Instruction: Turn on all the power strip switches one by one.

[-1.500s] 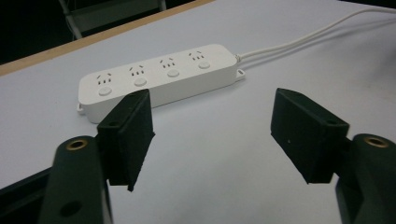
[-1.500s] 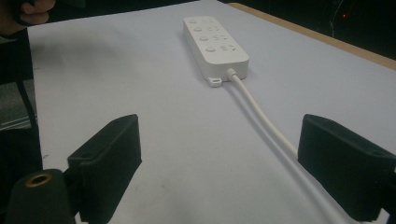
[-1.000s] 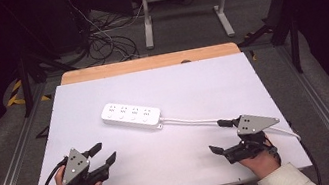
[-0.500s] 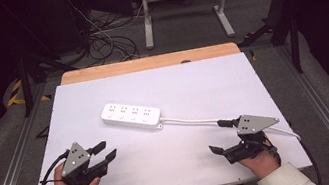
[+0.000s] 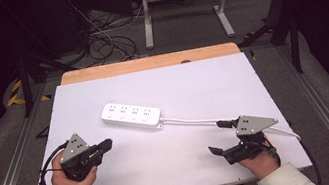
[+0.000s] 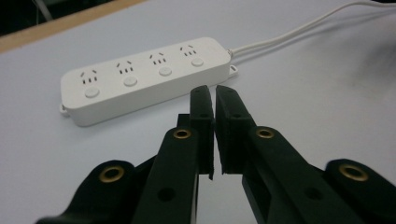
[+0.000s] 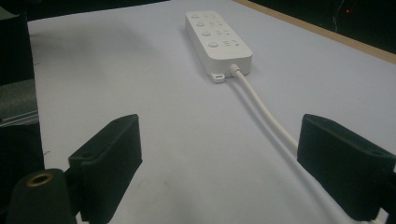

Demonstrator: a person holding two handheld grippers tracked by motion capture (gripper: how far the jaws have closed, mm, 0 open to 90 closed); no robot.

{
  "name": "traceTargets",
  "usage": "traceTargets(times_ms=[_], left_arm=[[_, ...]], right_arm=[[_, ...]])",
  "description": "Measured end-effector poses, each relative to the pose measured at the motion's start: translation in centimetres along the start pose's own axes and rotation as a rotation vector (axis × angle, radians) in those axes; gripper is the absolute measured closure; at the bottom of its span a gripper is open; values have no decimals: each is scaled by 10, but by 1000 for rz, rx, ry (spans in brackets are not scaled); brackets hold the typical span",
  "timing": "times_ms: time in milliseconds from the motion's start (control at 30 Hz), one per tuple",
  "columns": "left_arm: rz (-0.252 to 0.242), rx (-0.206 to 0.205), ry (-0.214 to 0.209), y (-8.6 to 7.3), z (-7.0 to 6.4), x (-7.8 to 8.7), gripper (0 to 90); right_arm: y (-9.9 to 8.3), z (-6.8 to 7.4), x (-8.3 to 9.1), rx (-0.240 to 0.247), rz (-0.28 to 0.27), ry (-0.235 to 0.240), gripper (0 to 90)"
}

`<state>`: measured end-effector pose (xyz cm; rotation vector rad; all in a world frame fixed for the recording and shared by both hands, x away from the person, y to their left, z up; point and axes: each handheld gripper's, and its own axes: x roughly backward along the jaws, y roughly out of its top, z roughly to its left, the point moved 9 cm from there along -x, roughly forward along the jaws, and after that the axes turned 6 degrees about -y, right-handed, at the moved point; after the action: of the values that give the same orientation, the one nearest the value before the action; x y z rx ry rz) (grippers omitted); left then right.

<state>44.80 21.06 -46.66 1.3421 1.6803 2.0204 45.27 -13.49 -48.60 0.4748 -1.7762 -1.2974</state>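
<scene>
Right now I am at the approach step: neither tool touches the white power strip (image 5: 131, 115), which lies flat on the white table (image 5: 191, 83), left of centre and well ahead of both hands. My left gripper (image 5: 105, 144) sits near the table's front-left corner with its jaws pressed almost together, holding nothing; in the left gripper view they point straight at the strip's long side. My right gripper (image 5: 222, 137) rests at the front right with its jaws spread wide, and in the right gripper view the strip's white cord (image 7: 261, 108) runs down between them towards the nearer jaw.

Next, I judge, the left gripper must travel forward to the strip, either opening to take its body or staying shut to press one of the round buttons (image 6: 130, 81). The right gripper is well placed to close on the cord and steady it.

As for writing, I can read no brand or label; the strip shows four socket groups, each with a button, and nothing legible.
</scene>
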Motion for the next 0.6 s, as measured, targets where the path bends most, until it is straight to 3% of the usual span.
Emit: traceTargets(times_ms=[200,433,600], left_arm=[[28,-14,28,9,10,-3,895],[54,23,3,18,18,-8,896],[66,13,5,25,27,-13,898]], right_arm=[[0,1,0,4,3,4,141],[0,2,-1,4,5,7,142],[0,2,0,3,5,9,142]])
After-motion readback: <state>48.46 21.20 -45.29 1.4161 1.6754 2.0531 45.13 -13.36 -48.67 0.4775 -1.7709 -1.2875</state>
